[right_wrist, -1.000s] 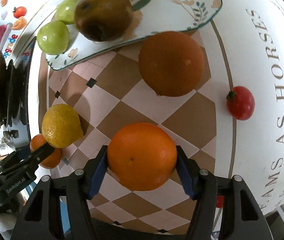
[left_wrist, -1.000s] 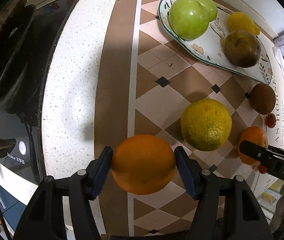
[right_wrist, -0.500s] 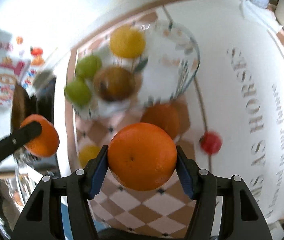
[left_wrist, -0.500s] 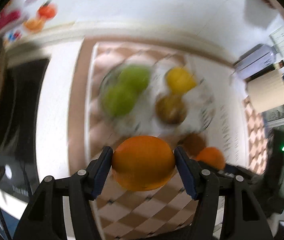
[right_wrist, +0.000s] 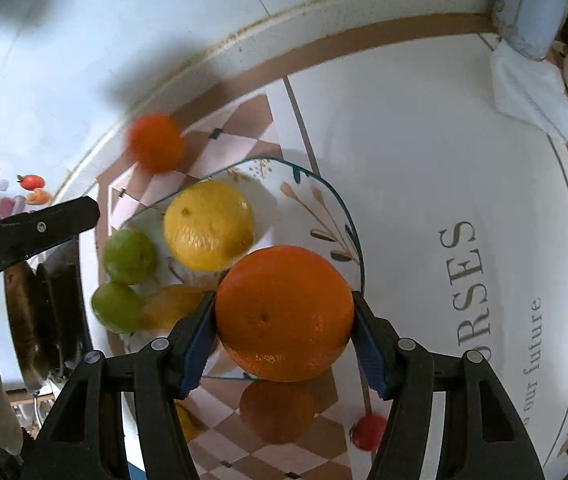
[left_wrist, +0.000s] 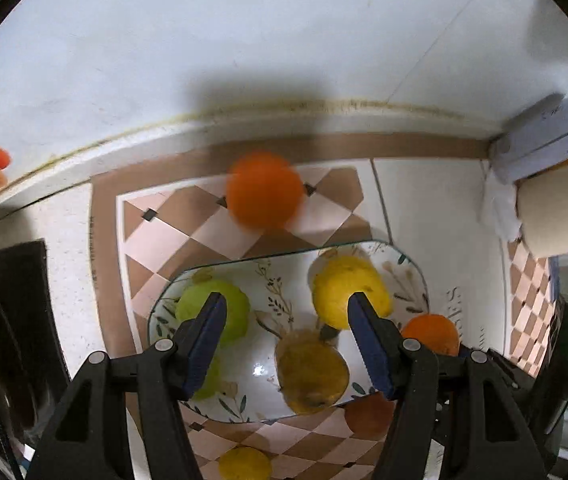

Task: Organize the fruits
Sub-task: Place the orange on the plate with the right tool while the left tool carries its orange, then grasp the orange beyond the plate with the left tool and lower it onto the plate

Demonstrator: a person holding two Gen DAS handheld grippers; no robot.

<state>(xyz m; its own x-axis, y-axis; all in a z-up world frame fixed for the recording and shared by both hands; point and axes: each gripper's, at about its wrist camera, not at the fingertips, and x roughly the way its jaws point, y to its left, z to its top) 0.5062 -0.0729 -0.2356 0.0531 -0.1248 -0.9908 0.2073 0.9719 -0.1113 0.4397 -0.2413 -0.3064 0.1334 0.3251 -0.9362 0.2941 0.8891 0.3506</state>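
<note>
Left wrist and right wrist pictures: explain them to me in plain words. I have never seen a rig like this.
No robot here: a person holds a two-finger tool in each hand, and a wide-angle camera on each looks along its fingers. In the left wrist picture, the left tool is open and empty over a patterned plate with green apples, a yellow fruit and a brown fruit. A blurred orange shows past the plate, over the checkered mat; I cannot tell whether it is resting or moving. In the right wrist picture, the right tool clamps a second orange near the plate's edge.
</note>
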